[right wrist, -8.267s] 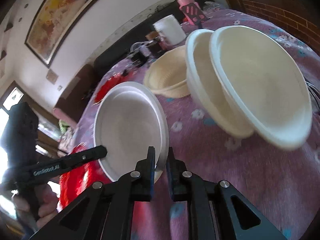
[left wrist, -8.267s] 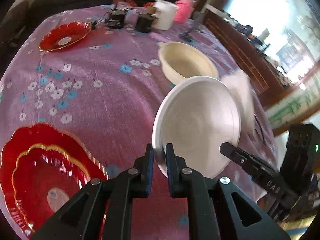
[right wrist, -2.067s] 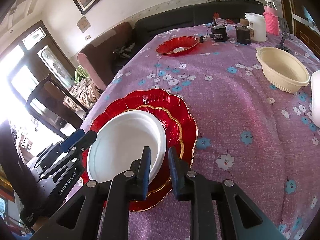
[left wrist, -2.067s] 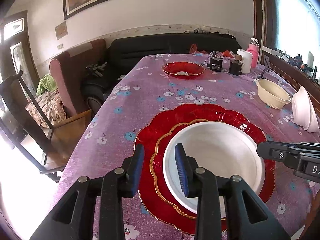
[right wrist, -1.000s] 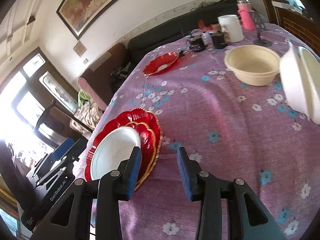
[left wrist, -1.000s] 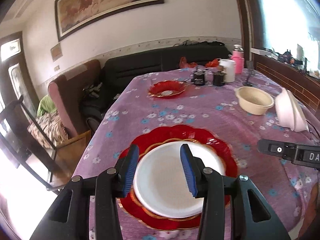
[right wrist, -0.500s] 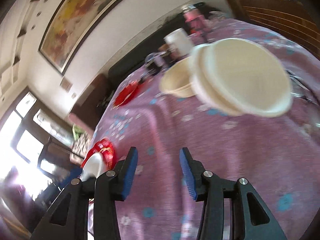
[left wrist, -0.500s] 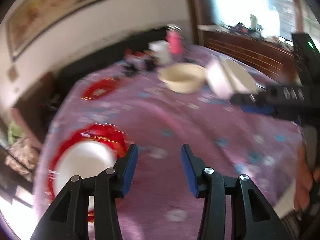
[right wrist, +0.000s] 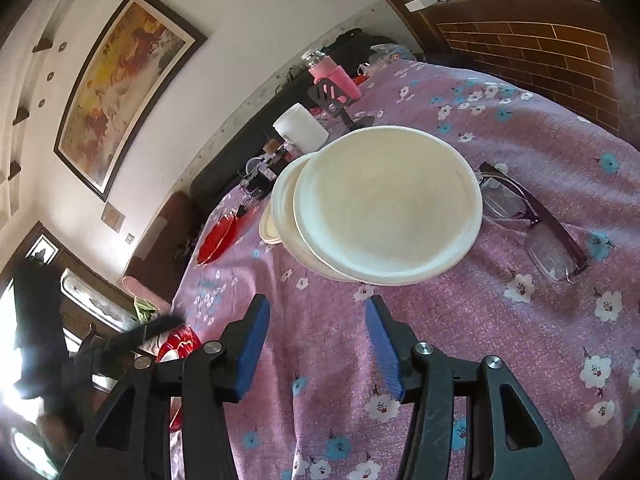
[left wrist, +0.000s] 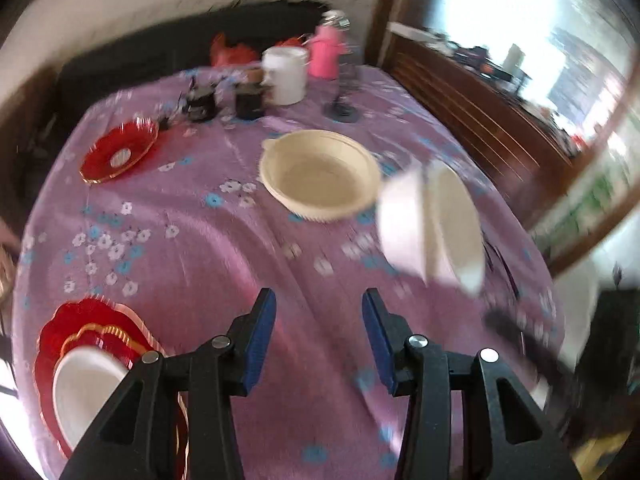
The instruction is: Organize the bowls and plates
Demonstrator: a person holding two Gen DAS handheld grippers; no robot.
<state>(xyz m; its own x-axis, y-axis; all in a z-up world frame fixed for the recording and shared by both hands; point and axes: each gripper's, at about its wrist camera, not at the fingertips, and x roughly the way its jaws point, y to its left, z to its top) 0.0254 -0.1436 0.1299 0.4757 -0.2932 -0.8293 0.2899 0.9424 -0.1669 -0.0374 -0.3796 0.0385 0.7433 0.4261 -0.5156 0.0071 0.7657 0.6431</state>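
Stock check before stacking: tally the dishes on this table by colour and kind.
Red plates: 3
White plate: 1
Cream bowls: 3
Total: 7

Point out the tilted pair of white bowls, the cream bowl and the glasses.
Tilted pair of white bowls (right wrist: 384, 204), right wrist view, inside of front bowl.
Round cream bowl (left wrist: 320, 174), left wrist view, inner floor.
Purple-framed glasses (right wrist: 538, 210), right wrist view, temple arm.

two nested cream bowls (right wrist: 384, 204) tilted on their sides on purple tablecloth (right wrist: 520, 340)
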